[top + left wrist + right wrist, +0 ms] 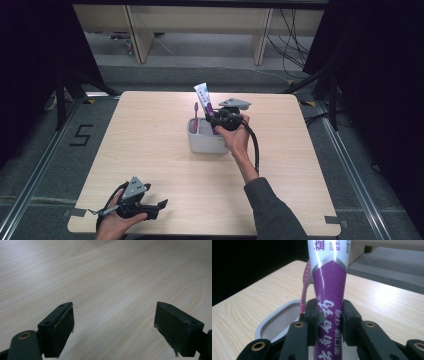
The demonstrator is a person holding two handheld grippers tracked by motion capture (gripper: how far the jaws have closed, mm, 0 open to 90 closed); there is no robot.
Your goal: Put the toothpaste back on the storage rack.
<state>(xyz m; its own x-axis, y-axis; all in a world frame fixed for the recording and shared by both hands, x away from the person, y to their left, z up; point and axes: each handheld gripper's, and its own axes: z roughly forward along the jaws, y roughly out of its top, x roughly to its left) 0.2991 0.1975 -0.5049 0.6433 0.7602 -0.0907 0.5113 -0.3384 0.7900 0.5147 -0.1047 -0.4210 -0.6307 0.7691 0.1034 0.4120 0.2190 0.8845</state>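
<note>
two items [204, 97] in white holder [206, 142]

Right tongs [216, 121] gripping toothpaste tube [204, 98] over grey holder [202, 141], toothbrush [196, 112] inside

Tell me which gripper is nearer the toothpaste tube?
Right. The right gripper is clamped on the toothpaste tube above the holder; the left gripper rests apart at the table's near edge.

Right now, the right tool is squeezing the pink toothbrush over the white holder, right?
Not quite. The right tool is squeezing the purple toothpaste tube, not the pink toothbrush, which stands beside it over the white holder. The right gripper view shows it.
</note>
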